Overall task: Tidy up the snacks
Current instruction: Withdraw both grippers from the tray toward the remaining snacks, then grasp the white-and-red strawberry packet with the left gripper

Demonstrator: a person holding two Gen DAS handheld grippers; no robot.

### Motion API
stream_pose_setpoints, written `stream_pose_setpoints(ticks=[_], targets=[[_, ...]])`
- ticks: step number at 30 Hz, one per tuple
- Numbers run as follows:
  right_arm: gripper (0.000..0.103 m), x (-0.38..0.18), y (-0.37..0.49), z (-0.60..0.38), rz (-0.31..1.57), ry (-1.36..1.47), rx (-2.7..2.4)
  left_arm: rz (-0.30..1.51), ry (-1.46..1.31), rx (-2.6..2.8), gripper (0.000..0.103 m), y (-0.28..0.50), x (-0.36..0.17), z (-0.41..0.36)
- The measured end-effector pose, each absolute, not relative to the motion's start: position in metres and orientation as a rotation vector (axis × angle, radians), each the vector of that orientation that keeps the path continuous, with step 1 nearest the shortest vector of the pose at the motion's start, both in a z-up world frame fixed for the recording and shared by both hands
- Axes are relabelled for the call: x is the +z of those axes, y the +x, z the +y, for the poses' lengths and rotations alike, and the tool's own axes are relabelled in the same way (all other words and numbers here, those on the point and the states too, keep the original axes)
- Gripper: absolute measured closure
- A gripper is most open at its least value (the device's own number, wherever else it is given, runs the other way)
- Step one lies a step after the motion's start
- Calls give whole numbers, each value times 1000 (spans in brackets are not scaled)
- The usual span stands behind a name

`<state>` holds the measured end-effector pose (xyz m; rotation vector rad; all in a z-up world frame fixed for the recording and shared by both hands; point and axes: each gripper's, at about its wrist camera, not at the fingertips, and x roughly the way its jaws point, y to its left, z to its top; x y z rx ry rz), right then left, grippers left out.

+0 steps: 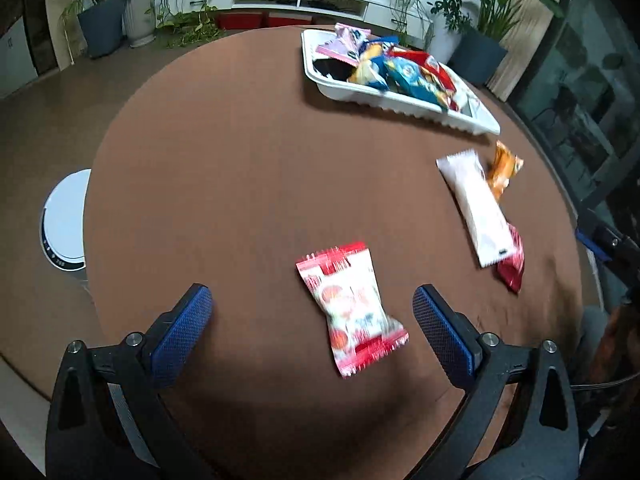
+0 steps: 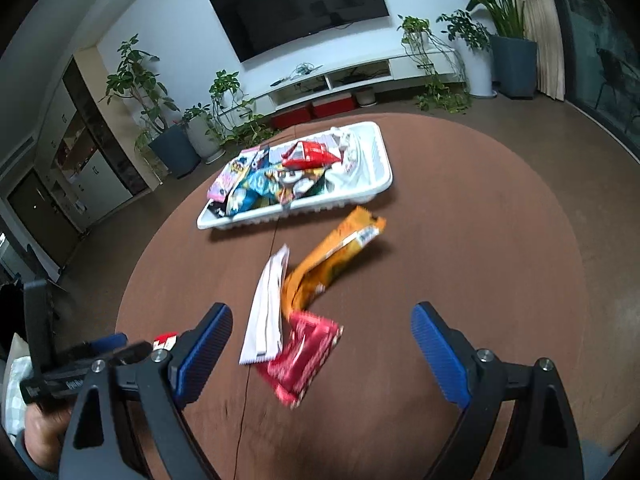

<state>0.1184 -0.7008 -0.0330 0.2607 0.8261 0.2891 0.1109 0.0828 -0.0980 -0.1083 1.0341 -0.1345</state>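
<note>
A white tray (image 1: 400, 106) full of several snack packets stands at the far side of the round brown table; it also shows in the right wrist view (image 2: 372, 196). My left gripper (image 1: 312, 306) is open, its jaws either side of a red-and-white packet (image 1: 352, 304) lying on the table. My right gripper (image 2: 322, 322) is open over a dark red packet (image 2: 302, 356), which lies beside a white packet (image 2: 266, 312) and an orange packet (image 2: 336, 256). The same white packet (image 1: 476, 204), orange packet (image 1: 503, 168) and dark red packet (image 1: 513, 264) show at the right in the left wrist view.
The table (image 1: 240, 160) edge curves close on all sides. A white round appliance (image 1: 64, 220) stands on the floor at the left. The left gripper's body (image 2: 80, 364) shows at the lower left of the right wrist view. Potted plants and a TV cabinet (image 2: 360, 76) lie beyond.
</note>
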Motion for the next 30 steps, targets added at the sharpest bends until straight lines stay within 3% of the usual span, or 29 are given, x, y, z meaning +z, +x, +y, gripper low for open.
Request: stream_pose_setpoints(ticks=[3, 9, 17, 25, 30], targets=[[13, -35, 113, -696, 829, 240, 286, 1018, -91, -138, 5, 100, -94, 77], [20, -42, 102, -683, 829, 197, 294, 1049, -75, -140, 37, 105, -92, 74], [28, -49, 101, -684, 855, 162, 256, 1072, -58, -144, 39, 121, -99, 67], [29, -46, 100, -677, 855, 152, 281, 1057, 3, -183, 68, 127, -99, 64], [30, -46, 103, -671, 865, 144, 297, 1056, 27, -220, 72, 126, -99, 61]])
